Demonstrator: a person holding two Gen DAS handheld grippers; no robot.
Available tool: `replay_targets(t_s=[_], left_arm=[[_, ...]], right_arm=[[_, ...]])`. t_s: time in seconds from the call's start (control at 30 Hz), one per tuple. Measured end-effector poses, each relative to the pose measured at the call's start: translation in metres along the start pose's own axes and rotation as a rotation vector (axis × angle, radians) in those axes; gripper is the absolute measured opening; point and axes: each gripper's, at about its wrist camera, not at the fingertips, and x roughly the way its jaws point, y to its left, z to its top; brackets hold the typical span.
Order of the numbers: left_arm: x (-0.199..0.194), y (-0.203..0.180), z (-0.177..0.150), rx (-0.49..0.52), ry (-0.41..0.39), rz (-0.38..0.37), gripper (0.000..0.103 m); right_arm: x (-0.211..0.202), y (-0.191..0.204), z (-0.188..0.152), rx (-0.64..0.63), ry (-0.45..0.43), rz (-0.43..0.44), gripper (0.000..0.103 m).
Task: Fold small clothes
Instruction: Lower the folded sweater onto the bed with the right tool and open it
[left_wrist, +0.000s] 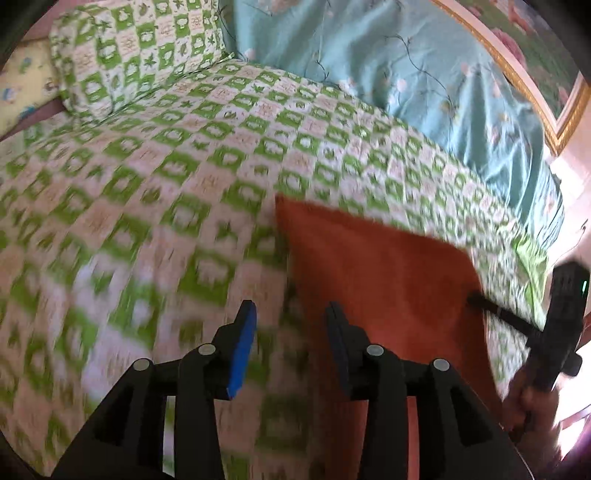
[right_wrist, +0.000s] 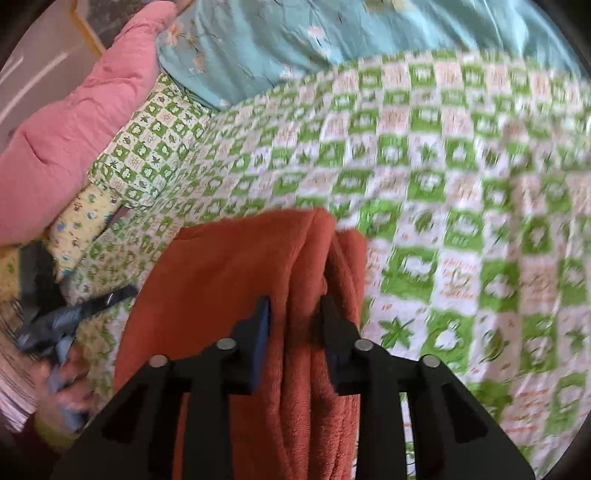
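The orange-red cloth (left_wrist: 373, 273) lay on the green-and-white checked bedspread (left_wrist: 166, 177), from the left wrist camera spreading from centre toward four o'clock. The left gripper (left_wrist: 291, 314) hung above its near-left edge, fingers parted and holding nothing. From the right wrist camera the right gripper (right_wrist: 295, 310) straddled a raised ridge of the cloth (right_wrist: 229, 280) at six o'clock, but whether the blue pads (right_wrist: 263, 325) pressed the fabric could not be told (motion blur smeared the scene). A matching pillow (left_wrist: 122, 51) sat at eleven o'clock, a teal floral sheet (left_wrist: 369, 55) at one.
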Motion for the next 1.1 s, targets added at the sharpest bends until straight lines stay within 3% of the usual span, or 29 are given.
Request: replay_targets(t_s=[0.1, 0.2, 0.23, 0.27, 0.37, 0.5, 0.57, 0.7, 0.73, 0.83, 0.93, 1.03, 1.1], left_arm=[[-0.008, 0.0, -0.02, -0.008, 0.024, 0.009, 0.041], [-0.006, 0.001, -0.032, -0.007, 0.047, 0.009, 0.041], [-0.006, 0.001, -0.034, -0.01, 0.054, 0.01, 0.041], [-0.005, 0.003, -0.034, -0.013, 0.059, 0.006, 0.041], [-0.009, 0.0, -0.033, -0.013, 0.063, 0.006, 0.041], [-0.01, -0.015, -0.035, 0.031, 0.073, 0.024, 0.041], [-0.013, -0.018, -0.036, 0.028, 0.073, 0.015, 0.041], [-0.031, -0.022, -0.035, 0.03, 0.041, -0.072, 0.047], [-0.031, -0.026, -0.036, 0.045, 0.043, -0.06, 0.051], [-0.025, -0.036, -0.045, 0.066, 0.086, -0.057, 0.049], [-0.031, -0.044, -0.049, 0.076, 0.074, -0.071, 0.05], [-0.024, -0.05, -0.056, 0.106, 0.095, -0.014, 0.05], [-0.019, -0.047, -0.059, 0.091, 0.112, -0.023, 0.05]], right_arm=[[-0.007, 0.007, 0.001, -0.02, -0.025, 0.007, 0.031], [0.005, 0.007, -0.003, -0.013, 0.039, 0.036, 0.031], [0.009, 0.005, -0.005, 0.0, 0.053, 0.042, 0.029], [0.01, 0.003, -0.008, 0.007, 0.06, 0.047, 0.018], [0.004, 0.002, -0.009, 0.017, 0.043, 0.072, 0.014], [-0.019, -0.001, 0.008, -0.004, -0.004, 0.11, 0.013], [-0.008, -0.01, 0.01, -0.002, 0.03, 0.065, 0.013], [0.019, -0.034, 0.0, 0.08, 0.098, 0.117, 0.013], [0.02, -0.036, -0.002, 0.092, 0.094, 0.124, 0.014], [0.019, -0.044, -0.006, 0.144, 0.09, 0.141, 0.02], [-0.003, -0.046, -0.013, 0.167, 0.063, 0.124, 0.023], [-0.044, -0.041, -0.028, 0.157, -0.019, 0.091, 0.023], [-0.064, -0.033, -0.044, 0.139, -0.043, 0.133, 0.023]])
